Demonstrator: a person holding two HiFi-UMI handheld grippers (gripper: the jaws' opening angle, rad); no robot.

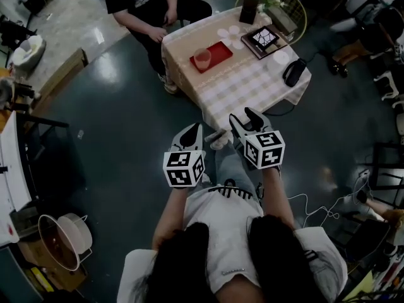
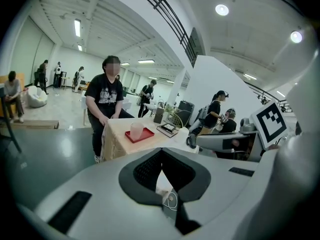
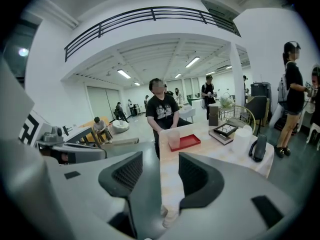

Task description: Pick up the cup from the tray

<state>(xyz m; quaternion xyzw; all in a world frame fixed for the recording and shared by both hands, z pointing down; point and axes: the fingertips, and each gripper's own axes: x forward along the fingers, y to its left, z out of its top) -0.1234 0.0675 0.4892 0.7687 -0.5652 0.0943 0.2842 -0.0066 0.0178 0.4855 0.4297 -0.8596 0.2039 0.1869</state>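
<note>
The pink cup (image 1: 202,58) sits on the red tray (image 1: 221,51) on the checkered desk (image 1: 243,87), well away from both tongs. The right tongs (image 1: 245,115) gape empty, probably prepped for the grab. The left tongs (image 1: 193,130) are pinched together on nothing, so likely just idle.

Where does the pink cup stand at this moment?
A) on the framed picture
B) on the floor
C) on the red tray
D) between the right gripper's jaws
C: the cup stands upright on the red tray, which lies on the table.
</note>
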